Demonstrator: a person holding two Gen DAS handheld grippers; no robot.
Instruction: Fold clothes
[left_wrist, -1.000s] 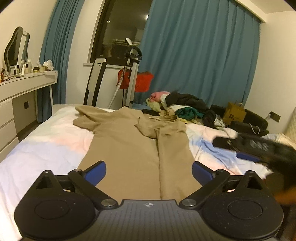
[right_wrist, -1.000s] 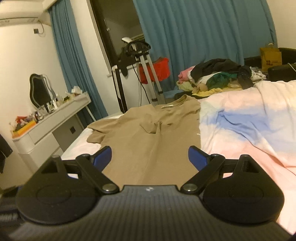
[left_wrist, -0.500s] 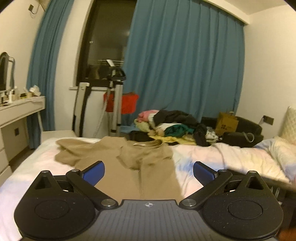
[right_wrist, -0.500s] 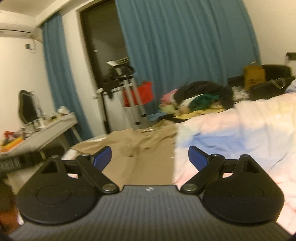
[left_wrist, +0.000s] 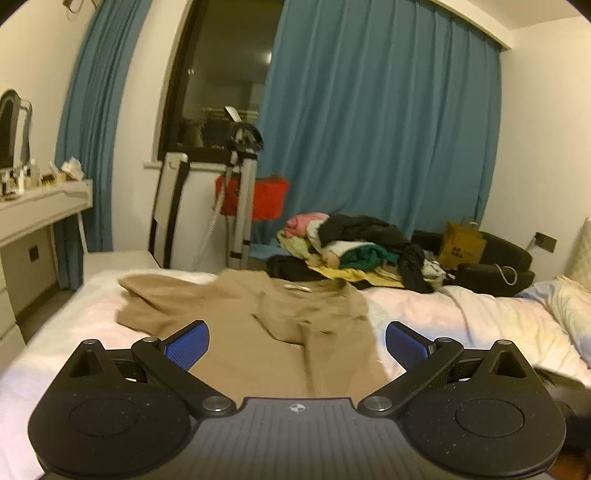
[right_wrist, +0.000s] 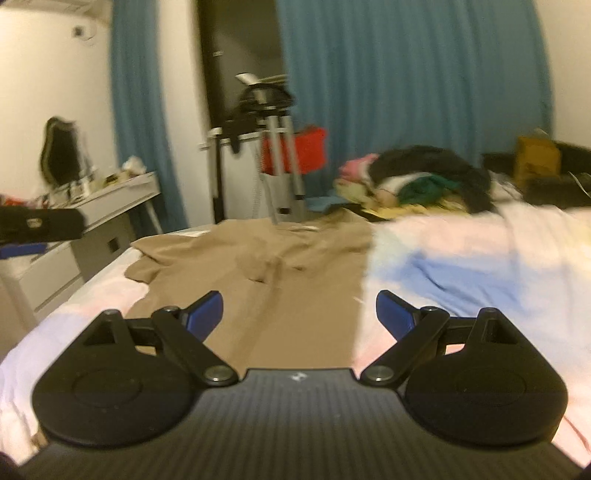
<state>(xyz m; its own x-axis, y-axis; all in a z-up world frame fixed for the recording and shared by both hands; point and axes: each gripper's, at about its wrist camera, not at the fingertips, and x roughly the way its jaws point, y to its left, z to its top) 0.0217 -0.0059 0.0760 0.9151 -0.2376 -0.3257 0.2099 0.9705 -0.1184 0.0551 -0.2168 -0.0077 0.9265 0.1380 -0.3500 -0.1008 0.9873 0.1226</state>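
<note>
Left wrist view: left tongs (left_wrist: 297, 341) gape wide, empty, over tan garment (left_wrist: 258, 332) (right tongs (right_wrist: 299, 314) likewise).

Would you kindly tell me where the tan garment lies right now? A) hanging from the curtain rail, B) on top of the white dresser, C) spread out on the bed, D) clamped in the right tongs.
C: the tan garment lies spread across the bed, with both the left tongs and the right tongs open and holding nothing.
</note>
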